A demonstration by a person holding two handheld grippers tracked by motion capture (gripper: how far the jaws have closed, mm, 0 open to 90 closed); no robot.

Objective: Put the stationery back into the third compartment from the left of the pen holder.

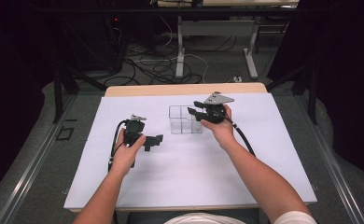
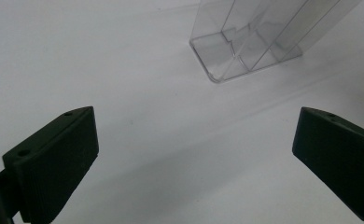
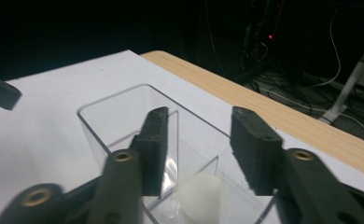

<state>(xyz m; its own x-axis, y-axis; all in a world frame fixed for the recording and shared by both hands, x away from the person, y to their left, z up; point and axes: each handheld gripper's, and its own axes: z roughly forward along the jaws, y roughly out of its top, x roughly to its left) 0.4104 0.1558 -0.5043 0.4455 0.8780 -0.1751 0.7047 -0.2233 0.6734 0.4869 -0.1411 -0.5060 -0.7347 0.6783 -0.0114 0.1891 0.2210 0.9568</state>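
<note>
The clear plastic box (image 1: 185, 119), divided into compartments, stands upright on the white table cover (image 1: 185, 182) near its far middle. The right gripper (image 1: 195, 110) hangs over the box's right end, jaws part-way apart and clamped on nothing. The left gripper (image 1: 157, 140) rests well to the box's left, jaws wide apart, nothing between them.

Judged from its thin walls, the box should be light, stiff, slick and apt to slide or tip; a wall or divider offers the best hold.

The right gripper view shows a small white piece (image 3: 199, 195), perhaps a cap or plug, lying in a near compartment below the jaws; it looks light and smooth, best pinched across its sides. The left gripper view shows the box's (image 2: 245, 42) base and dividers.
</note>
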